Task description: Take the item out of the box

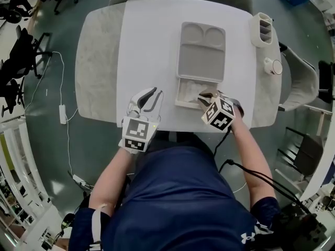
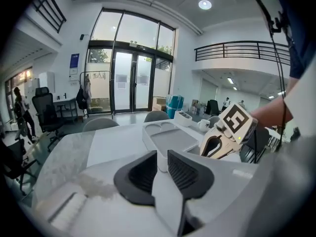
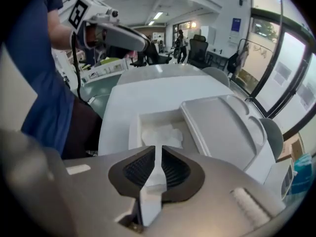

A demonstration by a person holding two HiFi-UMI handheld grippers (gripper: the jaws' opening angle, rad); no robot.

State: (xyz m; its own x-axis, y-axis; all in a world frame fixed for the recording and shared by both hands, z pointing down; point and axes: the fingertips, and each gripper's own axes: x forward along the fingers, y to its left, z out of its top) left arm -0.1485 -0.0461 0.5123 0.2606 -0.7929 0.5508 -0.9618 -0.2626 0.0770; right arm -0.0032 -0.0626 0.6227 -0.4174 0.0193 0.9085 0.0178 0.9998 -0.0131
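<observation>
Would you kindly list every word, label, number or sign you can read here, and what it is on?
No words or numbers can be read.
Blue wall sign beside the glass doors: too small to read in either gripper view.
Left marker cube and right marker cube: black-and-white square codes, no letters.
Sleeve logo: a white emblem, no lettering.

White table; caddy & mug at rt edge; power strip on floor.
</observation>
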